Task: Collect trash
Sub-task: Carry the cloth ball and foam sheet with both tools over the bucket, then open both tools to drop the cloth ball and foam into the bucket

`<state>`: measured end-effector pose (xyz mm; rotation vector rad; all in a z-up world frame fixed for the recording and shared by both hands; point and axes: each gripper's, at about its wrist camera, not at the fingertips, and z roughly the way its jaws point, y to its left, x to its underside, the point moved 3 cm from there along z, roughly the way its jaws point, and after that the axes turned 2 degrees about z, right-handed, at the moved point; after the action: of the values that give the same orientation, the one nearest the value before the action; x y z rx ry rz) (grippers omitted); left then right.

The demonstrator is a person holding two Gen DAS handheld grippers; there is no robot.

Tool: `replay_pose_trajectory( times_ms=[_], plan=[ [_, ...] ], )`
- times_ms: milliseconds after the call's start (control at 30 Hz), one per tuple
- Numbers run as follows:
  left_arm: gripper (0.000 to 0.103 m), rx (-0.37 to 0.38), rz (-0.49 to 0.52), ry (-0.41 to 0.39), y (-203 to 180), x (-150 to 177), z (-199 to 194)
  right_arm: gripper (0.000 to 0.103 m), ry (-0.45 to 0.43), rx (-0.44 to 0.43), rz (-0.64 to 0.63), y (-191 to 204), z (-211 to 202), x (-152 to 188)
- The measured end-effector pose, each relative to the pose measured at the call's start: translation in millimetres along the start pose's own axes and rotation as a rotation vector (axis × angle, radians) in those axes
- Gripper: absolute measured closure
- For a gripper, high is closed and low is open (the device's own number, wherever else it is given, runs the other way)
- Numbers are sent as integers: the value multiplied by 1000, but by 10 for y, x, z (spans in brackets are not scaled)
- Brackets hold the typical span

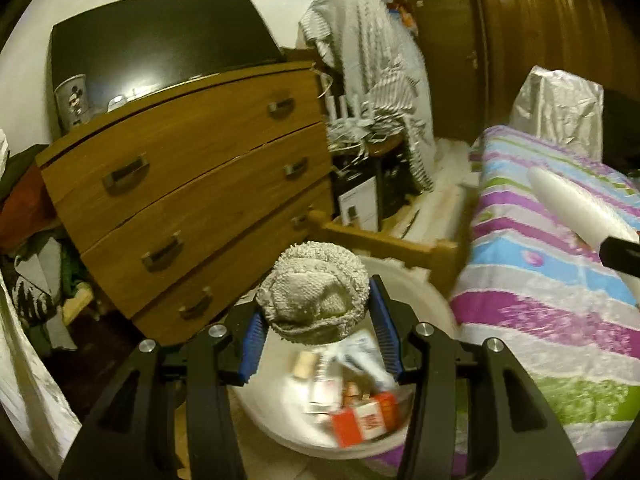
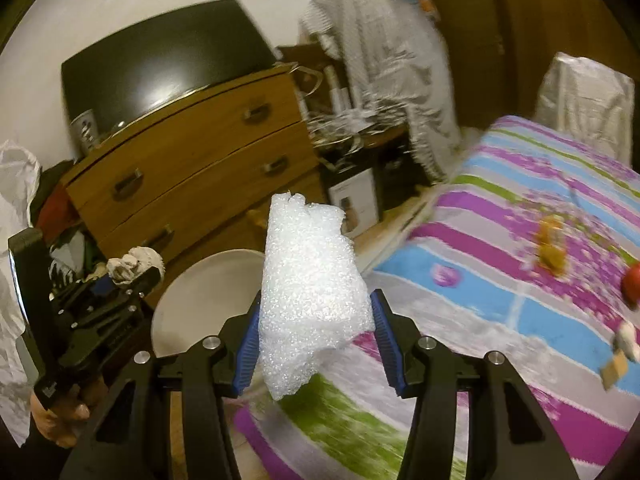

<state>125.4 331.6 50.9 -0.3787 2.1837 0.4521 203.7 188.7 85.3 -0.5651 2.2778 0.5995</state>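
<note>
Now left gripper [image 1: 316, 316] clamps a grey cloth wad [image 1: 314, 296]; right gripper [image 2: 316, 332] clamps bubble wrap [image 2: 312, 292]

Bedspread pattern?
The bedspread has wide magenta, light blue, green and pale grey stripes with floral print. It shows best in the right wrist view.

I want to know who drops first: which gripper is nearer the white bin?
Left. The left gripper, shut on a grey knitted cloth, hangs directly over the white bin. The right gripper, holding bubble wrap, is beside the bin, above the bed's edge.
</note>
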Motion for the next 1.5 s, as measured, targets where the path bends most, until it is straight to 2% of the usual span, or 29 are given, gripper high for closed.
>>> replay_pose_trajectory(
  times_ms=[233, 500, 833, 1067, 1300, 1333, 1367, 1433, 1500],
  plan=[
    [57, -16, 11, 62, 363, 29, 315, 50, 106, -49, -12, 397, 559, -225],
    [57, 10, 29, 131, 518, 112, 590, 50, 181, -65, -45, 616, 974, -195],
    [56, 37, 42, 172, 543, 209, 777, 50, 229, -67, -68, 704, 1149, -77],
    [56, 90, -1, 215, 657, 220, 905, 50, 249, -67, -79, 732, 1218, -40],
    [56, 101, 2, 224, 647, 213, 957, 50, 266, -77, -98, 781, 1308, -14],
    [54, 100, 4, 224, 642, 208, 968, 49, 266, -78, -102, 796, 1314, -10],
    [52, 90, 6, 227, 635, 206, 979, 41, 267, -76, -110, 806, 1326, -10],
    [29, 69, 3, 232, 649, 202, 998, 27, 258, -60, -128, 813, 1338, 0],
    [28, 72, -3, 229, 678, 197, 1000, 27, 255, -54, -133, 797, 1351, 10]
  ],
)
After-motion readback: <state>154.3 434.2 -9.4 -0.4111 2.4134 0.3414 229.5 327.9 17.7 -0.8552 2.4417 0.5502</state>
